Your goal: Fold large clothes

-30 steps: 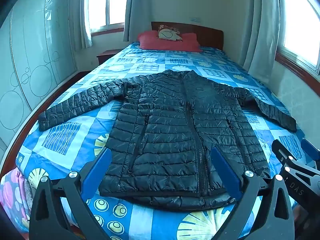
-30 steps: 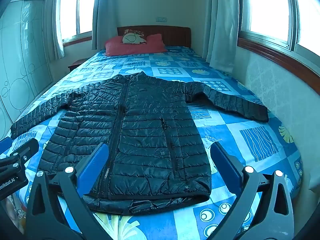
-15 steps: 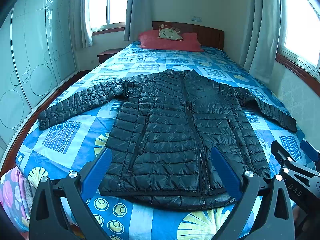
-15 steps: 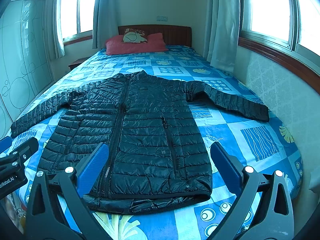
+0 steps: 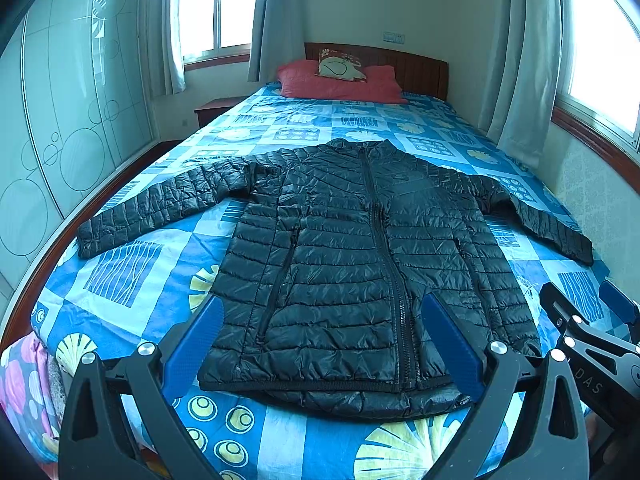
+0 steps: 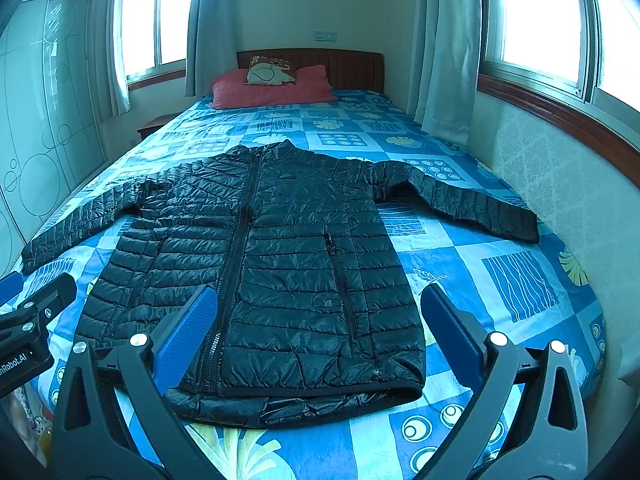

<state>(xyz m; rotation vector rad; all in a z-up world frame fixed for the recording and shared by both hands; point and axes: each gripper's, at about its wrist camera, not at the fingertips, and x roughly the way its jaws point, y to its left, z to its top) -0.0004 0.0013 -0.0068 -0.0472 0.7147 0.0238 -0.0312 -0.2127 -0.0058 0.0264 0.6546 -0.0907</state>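
Jacket point(image 5: 360, 264) lies flat, front up, zipped, on the bed point(image 5: 132, 272), hem at the foot end, collar toward the red pillow point(image 5: 340, 84), both sleeves spread out to the sides.

View differences:
- Left wrist view: full left-hand sleeve out to its cuff near the bed's wooden side rail, plus the right gripper point(image 5: 580, 312) poking in beside the jacket's hem corner.
- Right wrist view: jacket point(image 6: 272, 272) sits left of centre; the other sleeve's cuff lies near the wallpapered wall point(image 6: 560, 184). Left gripper point(image 6: 24, 300) shows at the frame edge, beside the far sleeve's cuff.

Claws:
- Left gripper point(image 5: 320, 344): blue pads wide apart, nothing between them, hovering off the jacket's hem. No contact.
- Right gripper point(image 6: 316, 332): same, pads spread wide, empty, off the hem.

Materials:
- Jacket: black, glossy, quilted in horizontal puffy rows, centre zip, two slanted pocket zips, stand collar. Back layer of the hem sticks out slightly below the front.
- Bed cover: blue patchwork print, with shell and circle motifs.
- Small cream cushion point(image 6: 268, 72) on the pillow, dark wood headboard point(image 6: 352, 68) behind.
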